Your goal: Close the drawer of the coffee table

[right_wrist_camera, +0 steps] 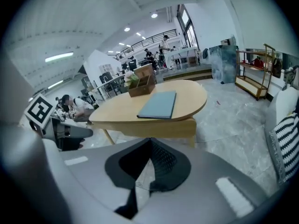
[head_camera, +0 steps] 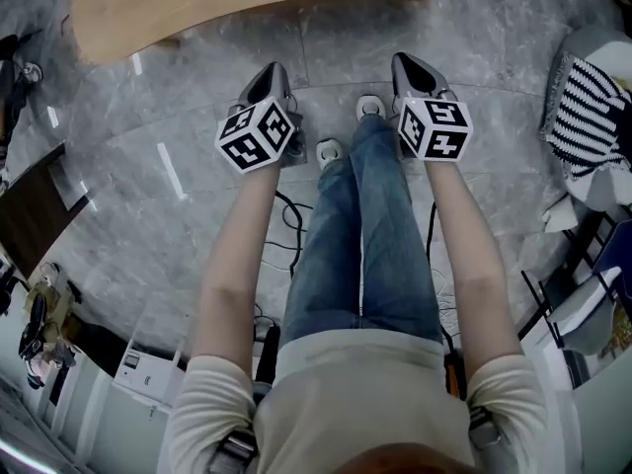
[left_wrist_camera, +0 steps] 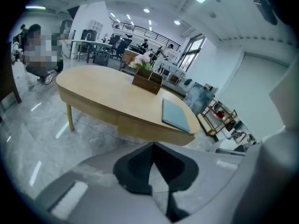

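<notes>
Over on the grey marble floor [head_camera: 178, 166], a person is standing a little back from the coffee table [head_camera: 148, 8], one tong in each hand, arms held out over their jeans. The left gripper [head_camera: 269, 72] is pressed shut with nothing in it; in the left gripper view its tips [left_wrist_camera: 153, 144] meet in a point and only floor shows below them. Same deal for the right gripper [head_camera: 407, 65]: tips [right_wrist_camera: 150, 140] together, pinching nothing. Both are angled down and toward the table, side by side with the person's legs between them, and well short of touching the wood.

The table is the pale wooden oval one on the far side of both tongs [left_wrist_camera: 103, 90]. The drawer [left_wrist_camera: 140, 127] is the panel under the near edge of the top, and as far as I can tell it sits flush with the side [right_wrist_camera: 154, 129], not sticking out. On top there's a blue-grey folder [right_wrist_camera: 158, 105] lying flat towards the right end, and farther back a wooden box [left_wrist_camera: 147, 83] with flowers in it. A striped cushion [head_camera: 583, 107] sits off to the right.
</notes>
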Motion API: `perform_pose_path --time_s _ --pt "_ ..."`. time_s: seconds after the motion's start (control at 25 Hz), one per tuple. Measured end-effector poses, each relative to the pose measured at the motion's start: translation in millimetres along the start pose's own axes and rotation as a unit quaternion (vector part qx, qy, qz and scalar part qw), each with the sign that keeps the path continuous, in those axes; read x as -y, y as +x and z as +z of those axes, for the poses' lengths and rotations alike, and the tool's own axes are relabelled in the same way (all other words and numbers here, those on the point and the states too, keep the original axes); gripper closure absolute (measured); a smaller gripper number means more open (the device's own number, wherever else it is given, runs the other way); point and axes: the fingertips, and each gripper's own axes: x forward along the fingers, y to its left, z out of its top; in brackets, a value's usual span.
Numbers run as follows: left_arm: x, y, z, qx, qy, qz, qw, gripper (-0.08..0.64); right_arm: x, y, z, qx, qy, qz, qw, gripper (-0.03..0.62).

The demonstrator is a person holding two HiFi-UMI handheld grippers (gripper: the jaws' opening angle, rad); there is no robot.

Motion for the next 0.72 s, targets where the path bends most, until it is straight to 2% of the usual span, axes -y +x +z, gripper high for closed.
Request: perform_pose_path --time_s 0.2,0.32,0.52,0.72 --pt "30 -58 1 0.015 -0.009 -0.033 0.9993 0.558 -43 -53 15 0.030 0.005 0.017 0.999 0.594" --pt "44 -97 -2 0.008 -0.004 -0.042 0.9991 0.558 -73 -88 20 0.035 -0.001 0.031 0.999 0.594" --pt "68 -156 0 -0.003 0.021 -0.064 0.9977 0.558 -116 -148 40 0.064 -0.009 0.052 0.997 0.594" --pt "104 -216 1 -0.008 0.037 -0.102 0.9940 0.558 -146 -208 50 0.083 -0.019 0.069 0.994 0.594"
